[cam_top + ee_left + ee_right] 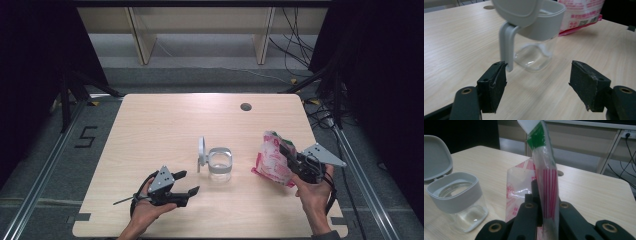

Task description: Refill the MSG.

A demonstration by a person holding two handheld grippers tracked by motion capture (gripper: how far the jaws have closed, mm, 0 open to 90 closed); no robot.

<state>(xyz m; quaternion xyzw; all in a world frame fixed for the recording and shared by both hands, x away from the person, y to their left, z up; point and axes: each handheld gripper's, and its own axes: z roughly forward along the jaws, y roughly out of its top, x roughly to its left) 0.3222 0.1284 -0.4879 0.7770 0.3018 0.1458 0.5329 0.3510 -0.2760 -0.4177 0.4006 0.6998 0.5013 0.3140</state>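
On the right side of the table, the right gripper (292,161) had its two black jaws squeezed shut on the pink and white bag (272,159). In the right gripper view the jaws pinched one flat edge of the bag (546,187), and the bag stood up tall with a green strip at its top. The bag's bottom looked like it rested on the table (165,125), but I could not tell for sure. I also could not tell if the bag's top was cut open or sealed.

Just to the left of the bag, near the middle of the table, stood the clear jar (220,166) with a grey band around its top. Its grey lid (201,151) was already flipped up and stood beside the mouth. The jar looked empty inside (456,190).

Near the front edge, the left gripper (187,182) had its jaws spread wide apart and held nothing. In the left gripper view the jar (535,53) sat close ahead of the open jaws, not touched.

So the jar was open and ready, and the bag was picked. I think the filling was not yet done. The bag had to be tipped over the jar, and the lid had to be shut after.
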